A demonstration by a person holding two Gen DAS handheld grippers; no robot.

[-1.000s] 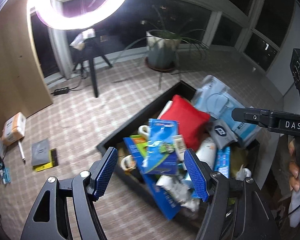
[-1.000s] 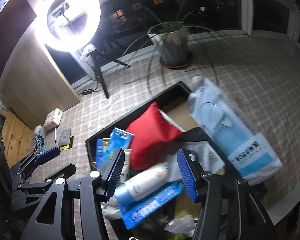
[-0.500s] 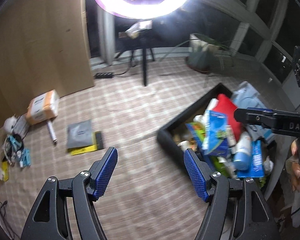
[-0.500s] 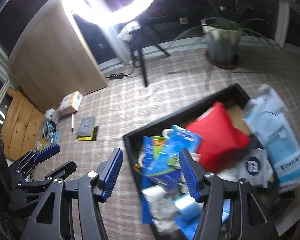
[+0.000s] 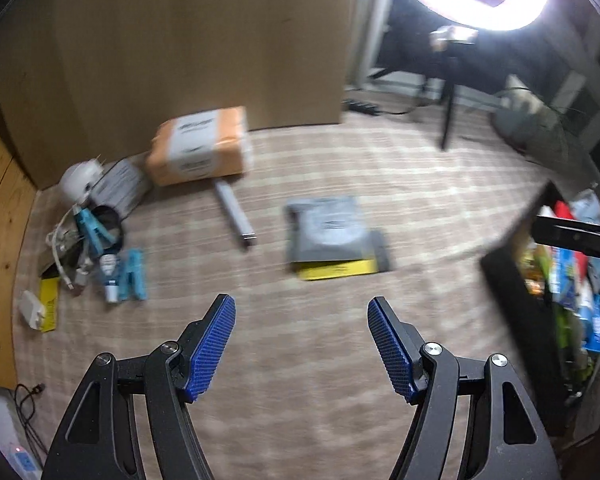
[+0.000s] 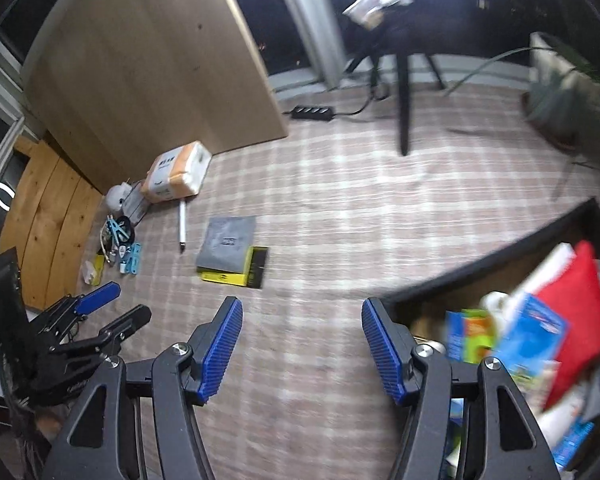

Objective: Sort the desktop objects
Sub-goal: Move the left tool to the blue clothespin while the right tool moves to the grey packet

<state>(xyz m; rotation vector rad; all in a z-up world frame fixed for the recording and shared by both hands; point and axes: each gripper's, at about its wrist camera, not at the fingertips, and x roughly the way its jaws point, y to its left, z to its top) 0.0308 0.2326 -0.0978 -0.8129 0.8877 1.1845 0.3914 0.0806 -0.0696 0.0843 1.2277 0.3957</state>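
Observation:
My left gripper (image 5: 301,302) hangs open over bare checked cloth, nothing between its blue pads. Beyond it lie a grey pouch (image 5: 328,232) on a yellow-black packet, a white pen (image 5: 236,216), an orange tissue pack (image 5: 198,146) and blue clips (image 5: 134,276) in a clutter of small items. My right gripper (image 6: 302,303) is open and empty too, beside the black tray (image 6: 480,264) that is crammed with a red pouch (image 6: 572,320) and blue packets. The right wrist view also shows the pouch (image 6: 228,242), the pen (image 6: 183,226) and the left gripper (image 6: 116,308) at the lower left.
A large wooden board (image 6: 148,60) leans at the back. A ring light on a tripod (image 6: 402,92), a power strip (image 6: 312,112) and a potted plant (image 6: 560,96) stand beyond the cloth. The cloth ends at a wooden floor (image 6: 44,216) on the left.
Both grippers have swung left, away from above the full tray to over the cloth. The loose items at the left now lie much nearer. The right jaws stand a little wider.

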